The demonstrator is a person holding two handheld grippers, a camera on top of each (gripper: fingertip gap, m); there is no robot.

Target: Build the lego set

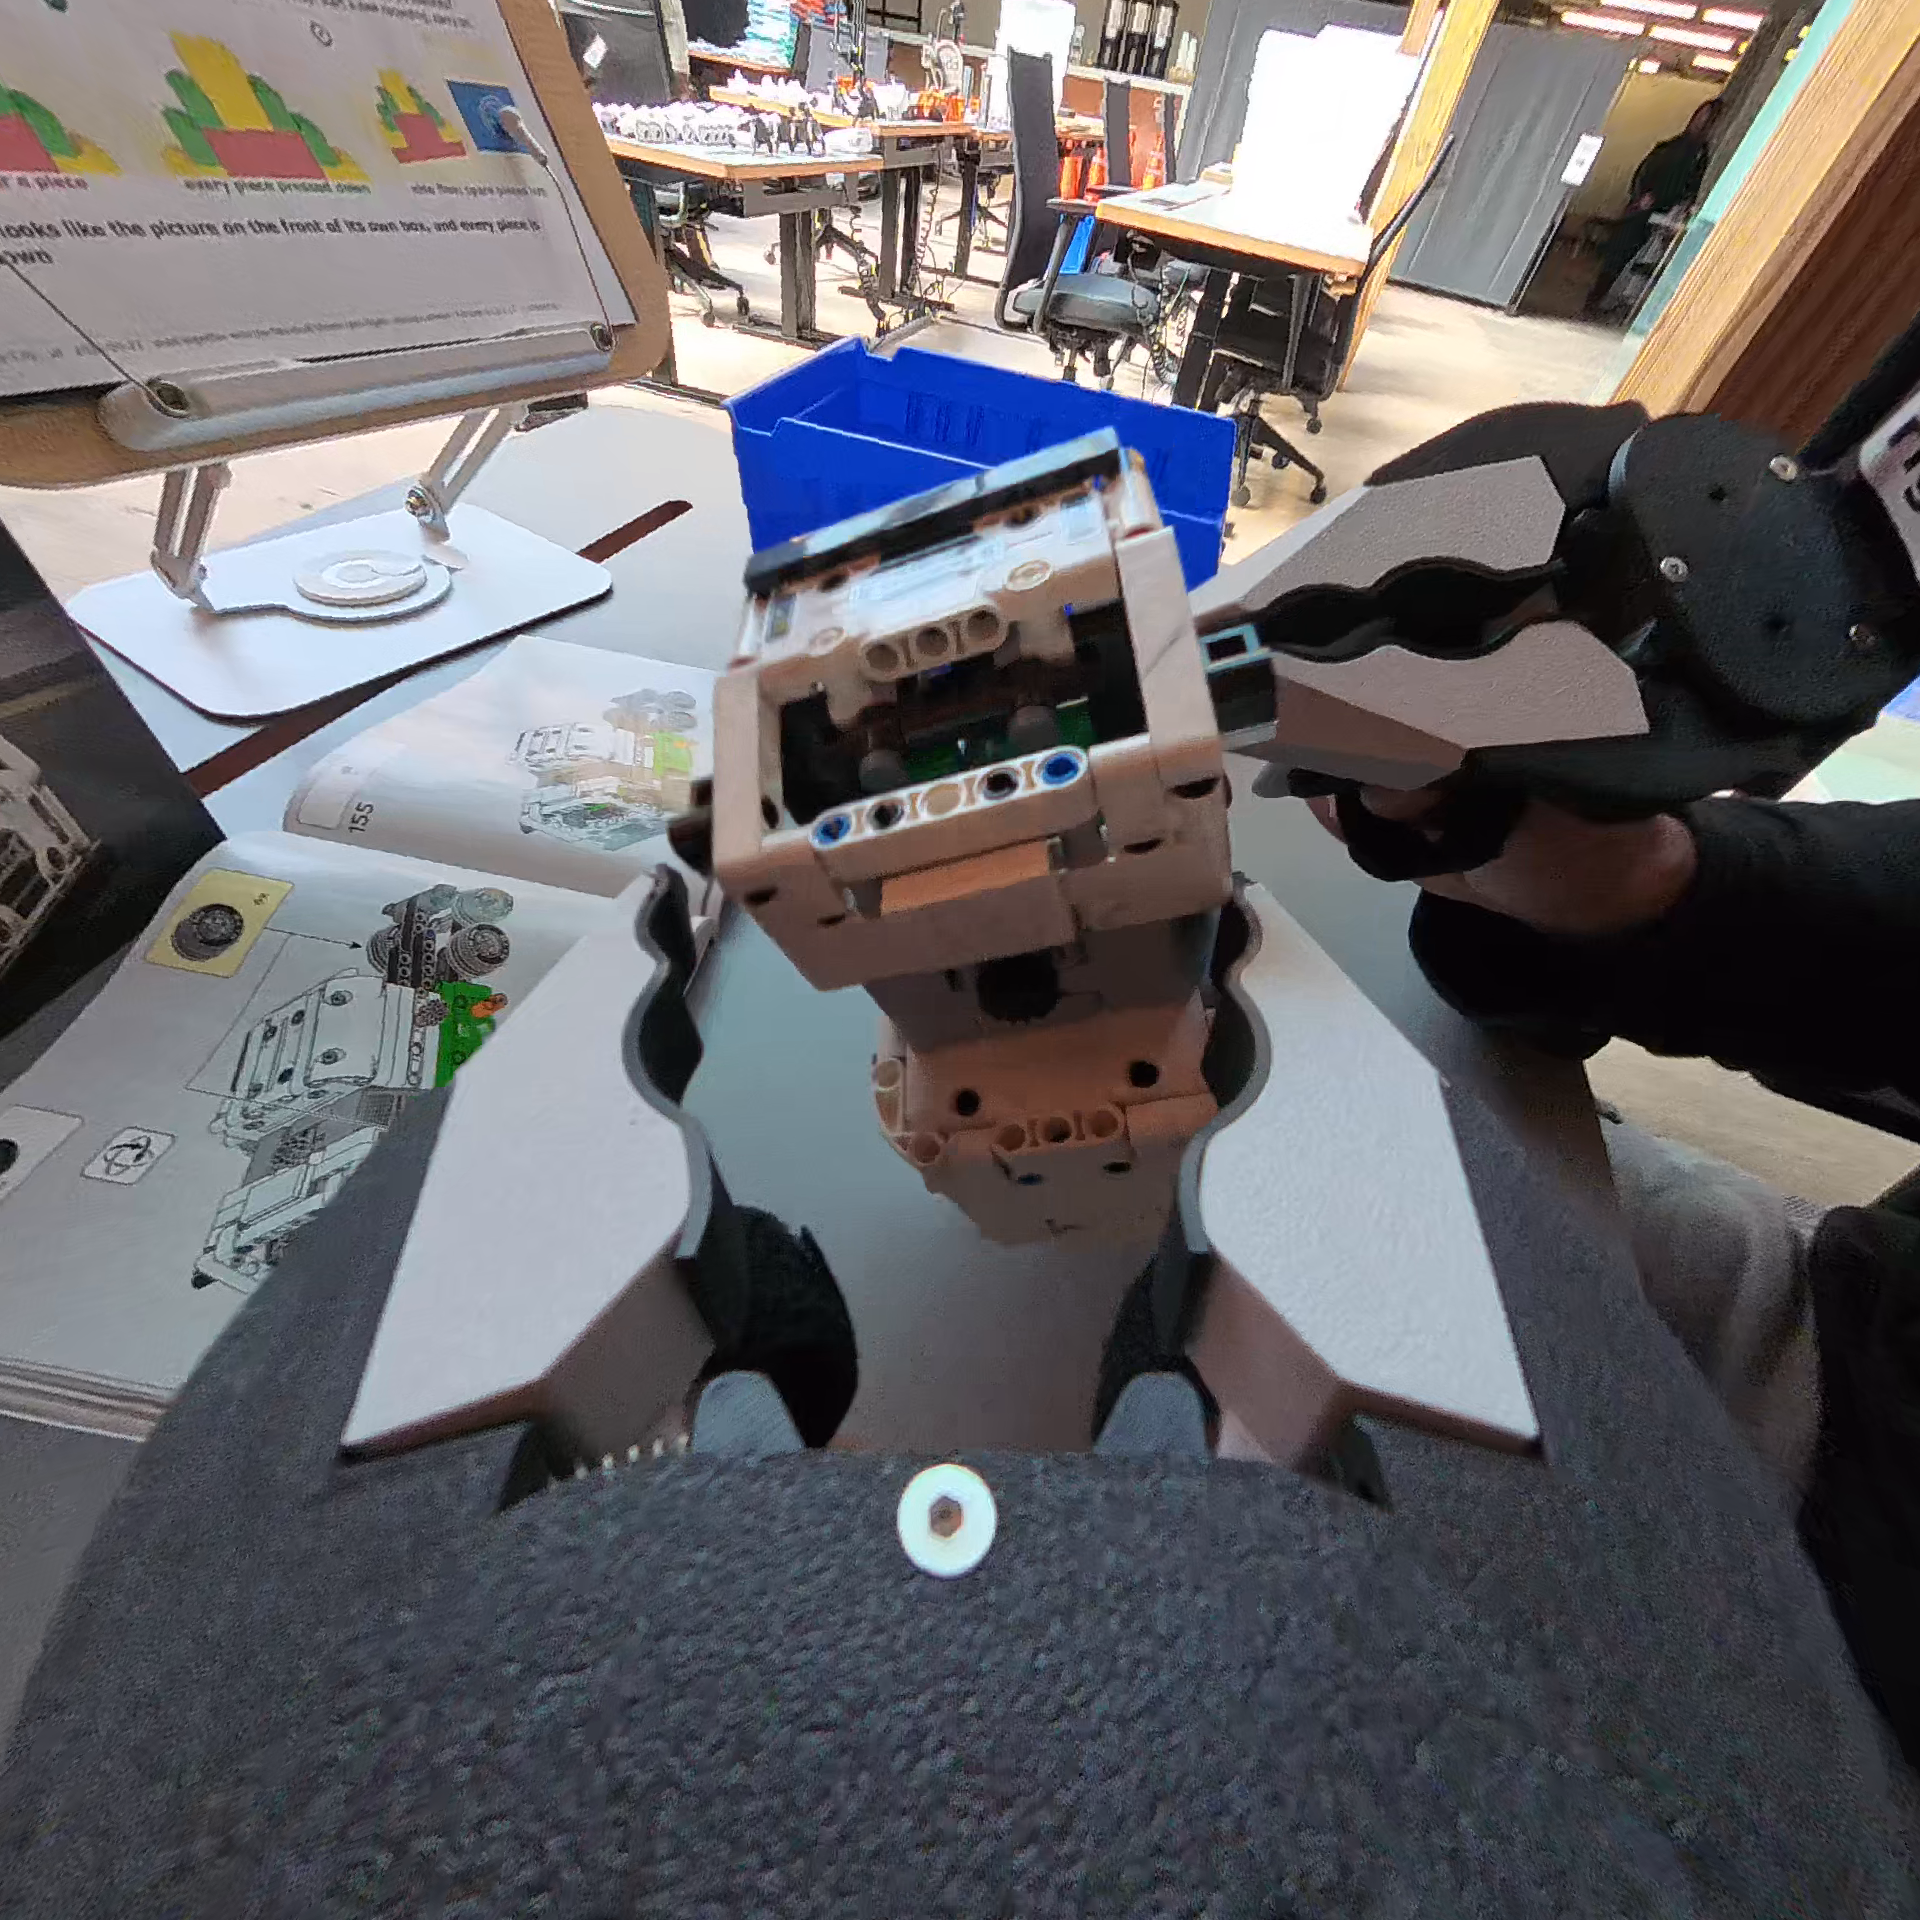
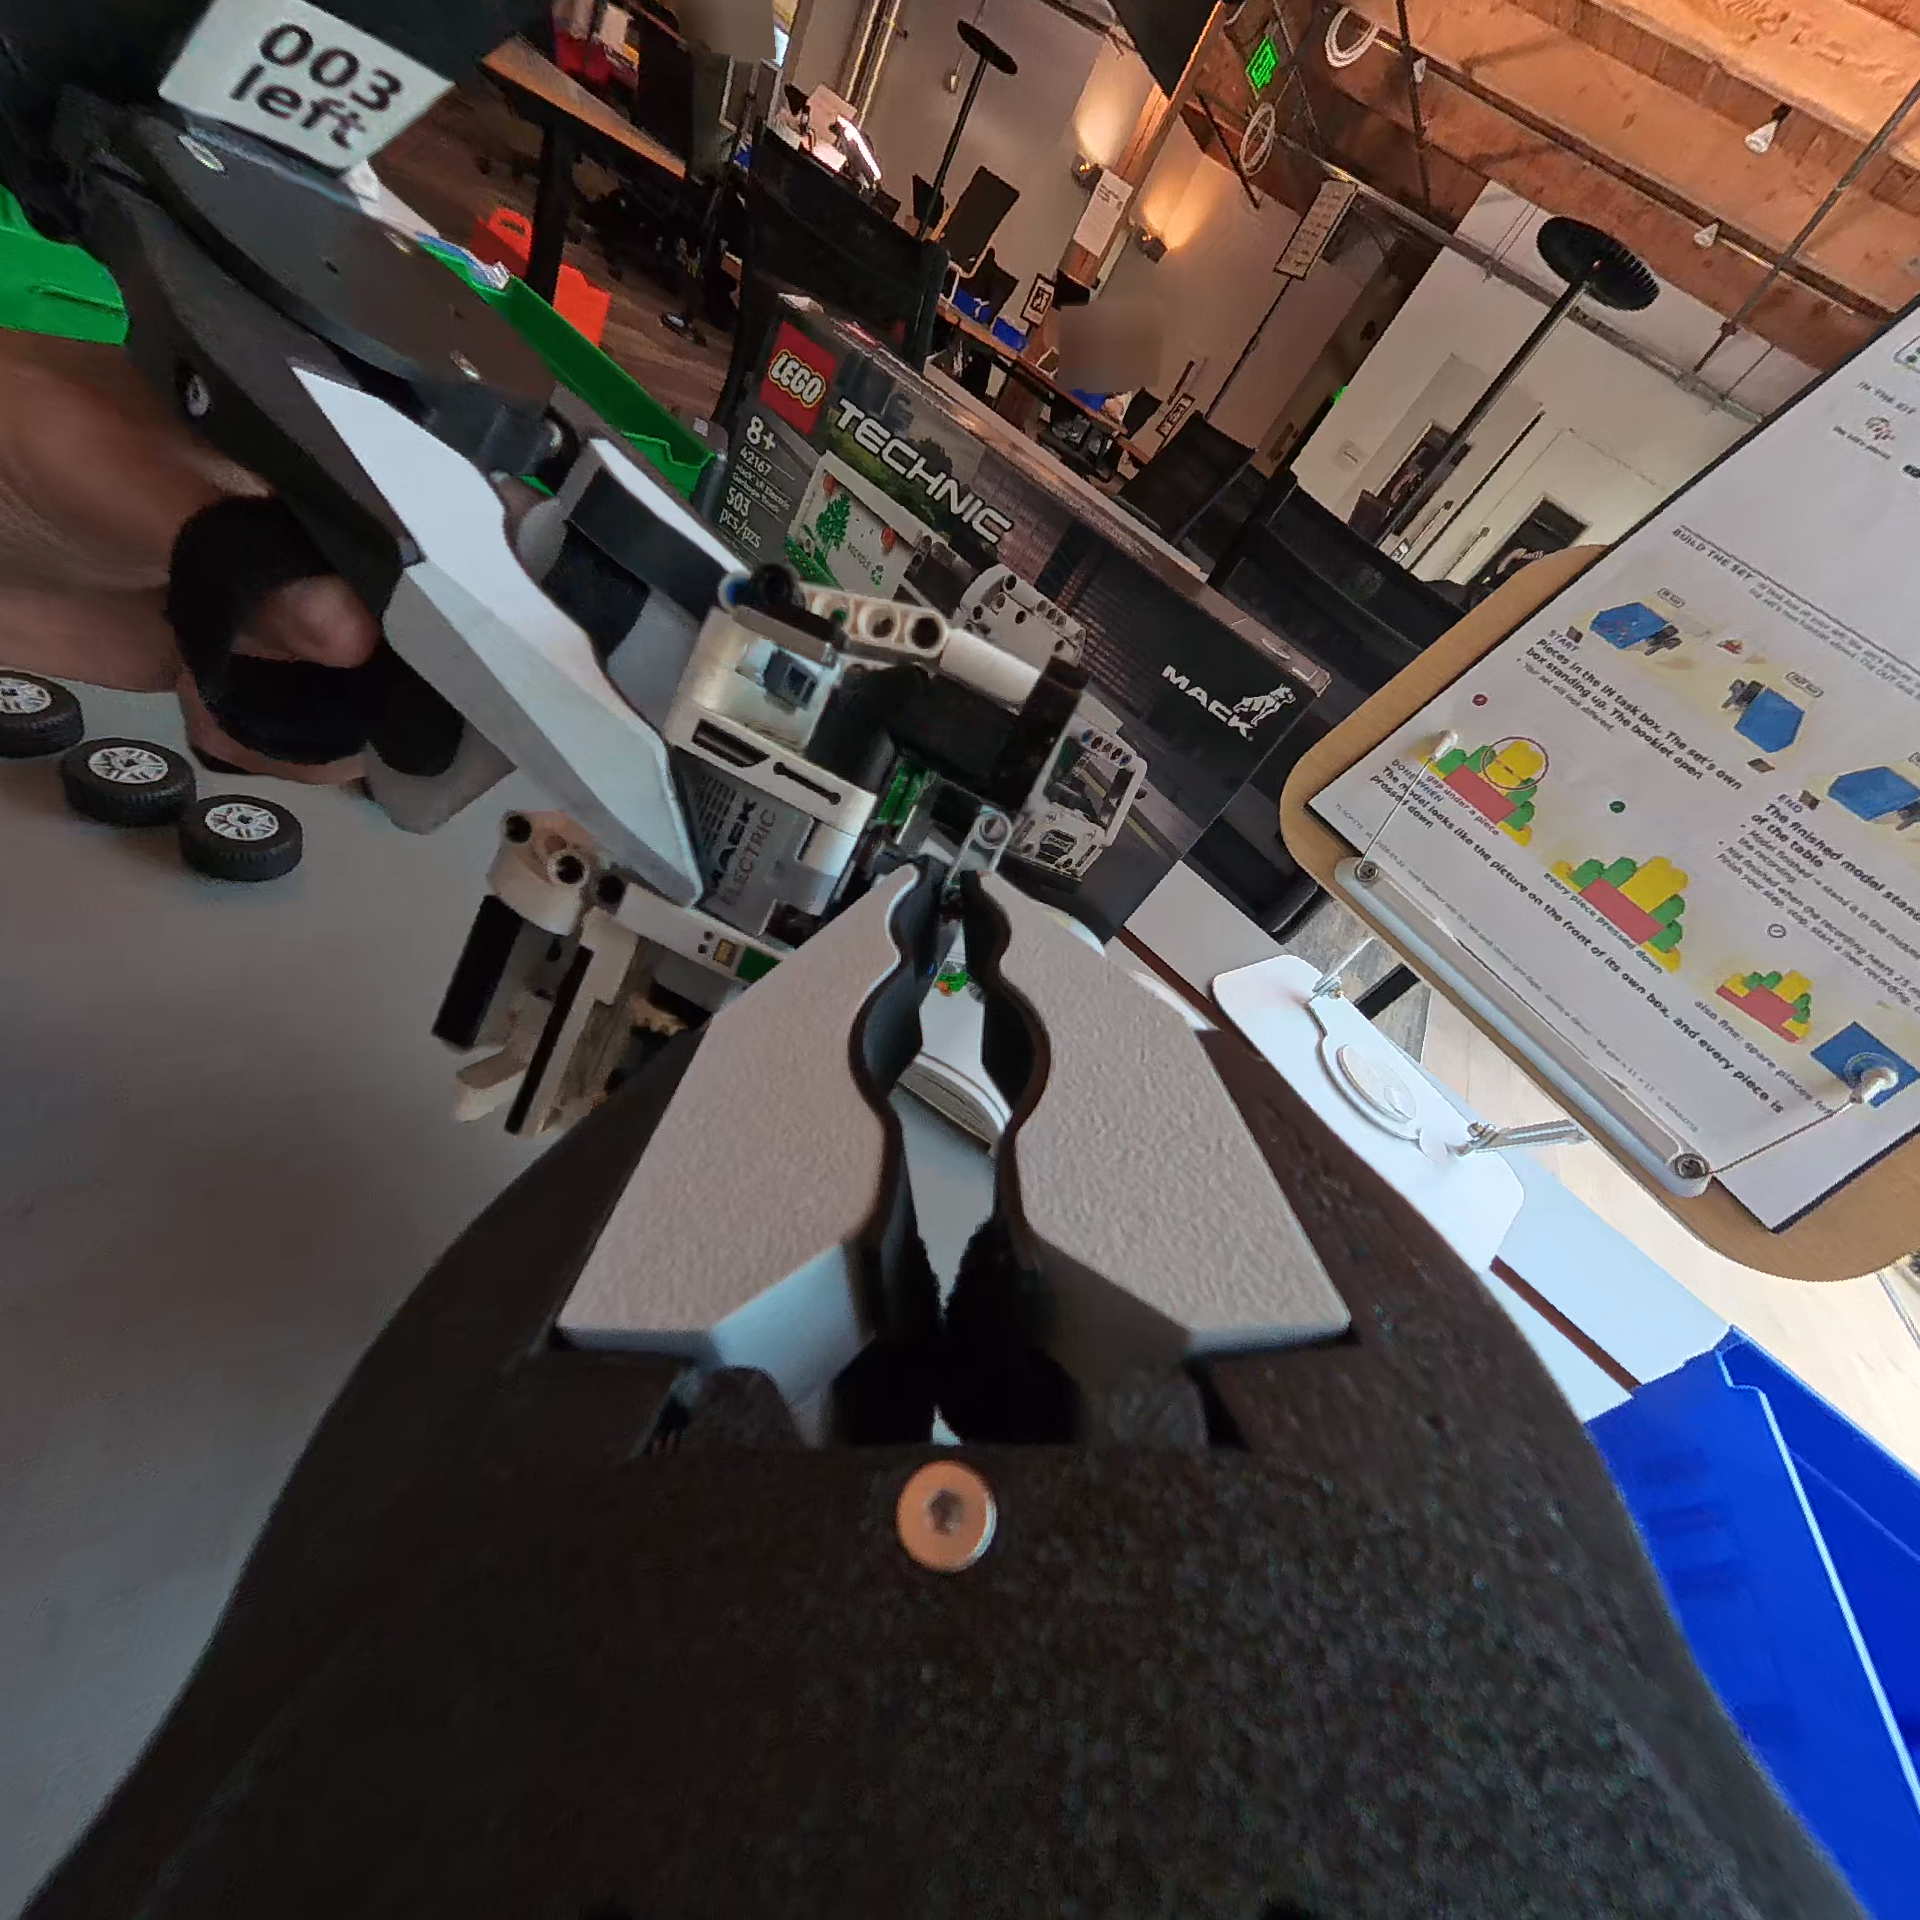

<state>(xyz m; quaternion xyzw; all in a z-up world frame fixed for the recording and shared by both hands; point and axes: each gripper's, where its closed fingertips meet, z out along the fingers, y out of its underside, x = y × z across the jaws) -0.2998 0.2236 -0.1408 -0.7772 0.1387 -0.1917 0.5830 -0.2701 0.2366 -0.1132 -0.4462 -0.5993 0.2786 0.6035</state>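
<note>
A white, partly built lego truck model [image 1: 956, 748] is held up off the table between the two fingers of my left gripper [image 1: 951, 914], which is shut on its lower part. The model also shows in the right wrist view [image 2: 769, 748], clamped by the left gripper [image 2: 634, 727]. My right gripper [image 2: 940, 894] is shut on a small grey piece [image 2: 982, 844] at its tips, right against the model's side. In the left wrist view the right gripper [image 1: 1226, 665] comes in from the right and touches the model's upper right edge.
An open instruction booklet [image 1: 312, 1039] lies to the left. A blue bin [image 1: 935, 447] stands behind the model. A sheet on a stand [image 2: 1662, 831], the set's box [image 2: 935, 499], three loose wheels [image 2: 130, 779] and a green tray [image 2: 582, 353] are on the table. Across from one pair of fingers to the other is roughly 5 cm.
</note>
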